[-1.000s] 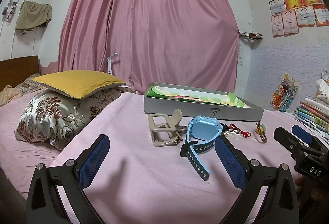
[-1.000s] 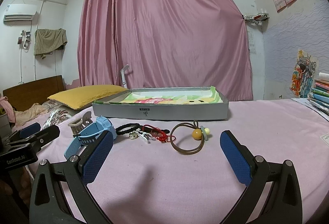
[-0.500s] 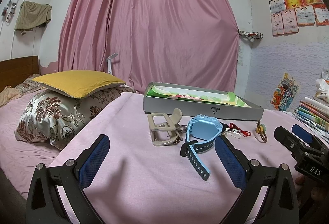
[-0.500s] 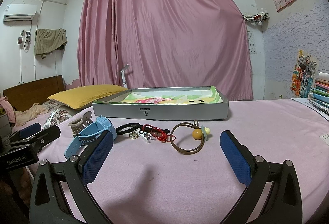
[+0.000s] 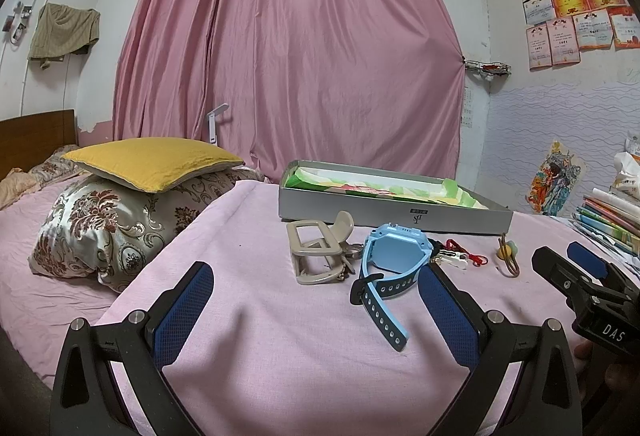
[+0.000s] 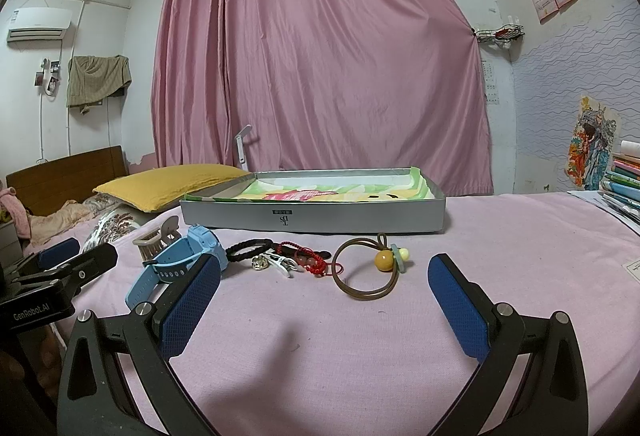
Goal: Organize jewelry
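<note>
Both grippers, left [image 5: 316, 304] & right [image 6: 324, 296], gape wide, empty, near blue watch [image 5: 394, 254].

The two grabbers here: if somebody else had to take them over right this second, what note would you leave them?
Left gripper: jaws open, empty, above the cloth just short of the watch.
Right gripper: jaws open, empty, facing the hair tie.
Items lie in a row on the pink cloth in front of the box: hair claw, watch, black bracelet, small clip, red cord, hair tie.
Done: nothing visibly in the box except its printed liner.
Left: likely move every piece into the box.
</note>
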{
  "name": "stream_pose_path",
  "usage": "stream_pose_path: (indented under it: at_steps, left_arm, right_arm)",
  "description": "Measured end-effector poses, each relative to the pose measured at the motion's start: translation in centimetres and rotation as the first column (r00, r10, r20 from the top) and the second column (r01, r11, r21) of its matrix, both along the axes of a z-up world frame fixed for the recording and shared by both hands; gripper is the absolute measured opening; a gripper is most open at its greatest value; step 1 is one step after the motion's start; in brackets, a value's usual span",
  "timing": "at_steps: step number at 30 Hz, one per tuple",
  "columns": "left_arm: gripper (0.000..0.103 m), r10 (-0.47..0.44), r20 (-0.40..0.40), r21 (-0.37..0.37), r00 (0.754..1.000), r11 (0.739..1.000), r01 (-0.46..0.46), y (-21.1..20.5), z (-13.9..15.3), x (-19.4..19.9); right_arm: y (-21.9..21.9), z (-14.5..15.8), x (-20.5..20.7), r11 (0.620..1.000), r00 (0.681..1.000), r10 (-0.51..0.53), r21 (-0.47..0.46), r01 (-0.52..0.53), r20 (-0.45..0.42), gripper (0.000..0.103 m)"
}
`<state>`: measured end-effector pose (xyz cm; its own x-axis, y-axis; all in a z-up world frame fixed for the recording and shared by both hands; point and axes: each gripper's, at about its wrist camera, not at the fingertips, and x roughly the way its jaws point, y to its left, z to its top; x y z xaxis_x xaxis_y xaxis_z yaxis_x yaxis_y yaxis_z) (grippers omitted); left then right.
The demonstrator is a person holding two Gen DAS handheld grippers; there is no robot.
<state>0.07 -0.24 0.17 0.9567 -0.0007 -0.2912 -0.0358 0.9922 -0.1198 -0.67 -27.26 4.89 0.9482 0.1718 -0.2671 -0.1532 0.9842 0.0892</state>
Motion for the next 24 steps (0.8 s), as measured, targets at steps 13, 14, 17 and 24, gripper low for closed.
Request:
stream_pose_path:
  at_steps: [13, 14, 17, 24]
  left_arm:
    - [0.103, 0.0, 0.0, 0.002, 1.0, 1.0, 0.0, -0.02, 0.0, 0.0]
    - [0.103, -0.001, 0.0, 0.002, 1.0, 1.0, 0.001, -0.03, 0.01, -0.02]
    - [0.103, 0.0, 0.001, 0.001, 1.0, 1.0, 0.0, -0.03, 0.02, -0.02]
    - [0.103, -0.001, -0.001, 0.002, 1.0, 1.0, 0.001, -0.01, 0.01, 0.01]
  right_arm:
    - [0.0, -0.03, 0.0, 1.0, 1.0, 0.0, 0.0, 0.0, -0.001, 0.102]
    - [-0.04, -0.01, 0.05, 1.0, 1.0, 0.0, 0.0, 0.0, -0.001, 0.102]
    - [-0.05, 0.02, 0.05, 1.0, 1.0, 0.0, 0.0, 0.0, -0.002, 0.102]
    - [-0.06, -0.16, 0.08, 1.0, 1.0, 0.002, 0.003, -0.002, -0.002, 0.102]
